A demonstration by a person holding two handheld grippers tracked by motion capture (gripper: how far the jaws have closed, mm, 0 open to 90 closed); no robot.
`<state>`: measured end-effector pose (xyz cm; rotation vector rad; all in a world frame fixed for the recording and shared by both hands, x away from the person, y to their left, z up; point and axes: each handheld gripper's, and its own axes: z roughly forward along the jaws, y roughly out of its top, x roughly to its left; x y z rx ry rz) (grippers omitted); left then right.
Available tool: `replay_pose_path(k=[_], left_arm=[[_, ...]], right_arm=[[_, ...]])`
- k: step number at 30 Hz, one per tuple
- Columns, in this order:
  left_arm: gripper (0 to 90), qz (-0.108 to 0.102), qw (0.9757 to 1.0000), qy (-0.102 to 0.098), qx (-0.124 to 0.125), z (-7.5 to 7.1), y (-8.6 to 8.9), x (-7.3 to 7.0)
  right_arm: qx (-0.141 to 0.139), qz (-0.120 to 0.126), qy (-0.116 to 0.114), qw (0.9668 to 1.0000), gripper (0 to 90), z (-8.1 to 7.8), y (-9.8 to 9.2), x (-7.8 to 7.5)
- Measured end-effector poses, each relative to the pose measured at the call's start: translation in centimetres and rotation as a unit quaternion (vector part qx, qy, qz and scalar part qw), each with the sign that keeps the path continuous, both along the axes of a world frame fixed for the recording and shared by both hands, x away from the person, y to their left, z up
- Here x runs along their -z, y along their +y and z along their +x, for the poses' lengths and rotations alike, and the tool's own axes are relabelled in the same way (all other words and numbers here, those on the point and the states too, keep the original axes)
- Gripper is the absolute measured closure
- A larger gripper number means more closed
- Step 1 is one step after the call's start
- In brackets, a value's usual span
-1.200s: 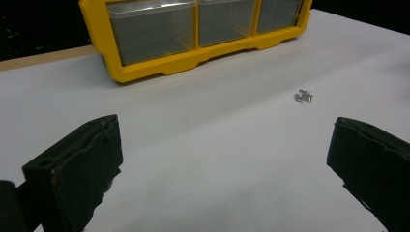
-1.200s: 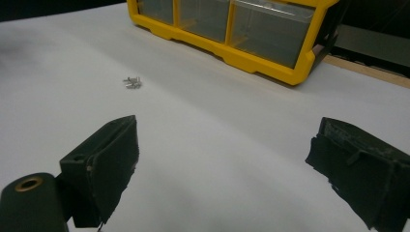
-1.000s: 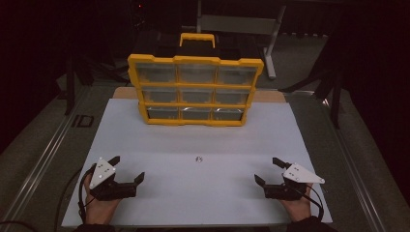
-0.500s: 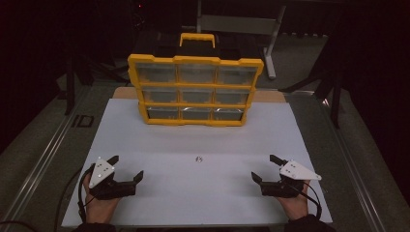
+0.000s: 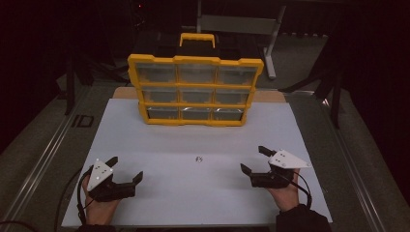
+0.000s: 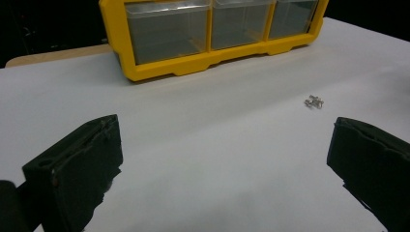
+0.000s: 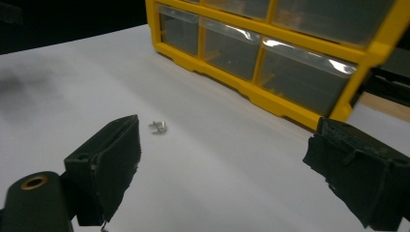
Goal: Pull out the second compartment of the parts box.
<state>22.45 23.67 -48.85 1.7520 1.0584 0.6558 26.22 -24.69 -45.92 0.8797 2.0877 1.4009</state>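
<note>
The left gripper (image 5: 124, 170) rests low over the white sheet (image 5: 159, 140), its jaws spread wide with nothing between them. The right gripper (image 5: 255, 159) does likewise, jaws well apart and empty. Between the two, ahead of both sets of fingers and a little nearer the right one, lies a small cluster of metal screws (image 5: 198, 158), clear of either gripper. Farther beyond the fingertips stands the yellow drawer box (image 5: 196, 90) with clear drawers, upright at the sheet's far edge.
</note>
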Motion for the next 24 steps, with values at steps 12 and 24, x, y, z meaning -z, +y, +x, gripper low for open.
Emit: replay_pose_path(k=[12, 24], left_arm=[[0.0, 0.006, 1.0000, -0.003, -0.001, 0.1, 0.1, 0.0], [0.0, 0.011, 0.9999, -0.002, 0.001, 0.3, 0.3, 0.0]], right_arm=[[-0.022, -0.013, -0.002, 0.9997, 10.4, 1.9, 3.5, -1.3], [-0.020, -0.029, -0.003, 0.9994, 10.8, 4.8, 6.7, -3.3]])
